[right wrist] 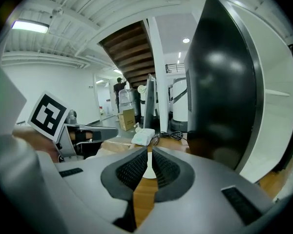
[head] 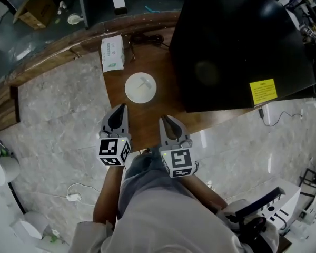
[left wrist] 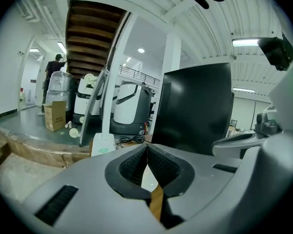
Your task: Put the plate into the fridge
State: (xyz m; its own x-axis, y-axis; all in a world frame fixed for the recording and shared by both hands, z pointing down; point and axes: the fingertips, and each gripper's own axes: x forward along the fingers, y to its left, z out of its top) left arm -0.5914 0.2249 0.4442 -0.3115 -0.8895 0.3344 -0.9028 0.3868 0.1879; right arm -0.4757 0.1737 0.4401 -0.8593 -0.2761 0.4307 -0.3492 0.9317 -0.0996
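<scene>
Grey left gripper [head: 122, 107], right gripper [head: 165, 118]: black ribbed jaws, black-and-white marker cubes [head: 114, 151]; wearer in light grey top [head: 163, 215].

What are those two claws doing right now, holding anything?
Left gripper: closed, holding nothing.
Right gripper: closed, holding nothing.

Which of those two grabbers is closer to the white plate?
Left, slightly. The left gripper sits just below-left of the plate in the head view; the right gripper is below-right of it, a bit farther back. Neither touches it.
</scene>
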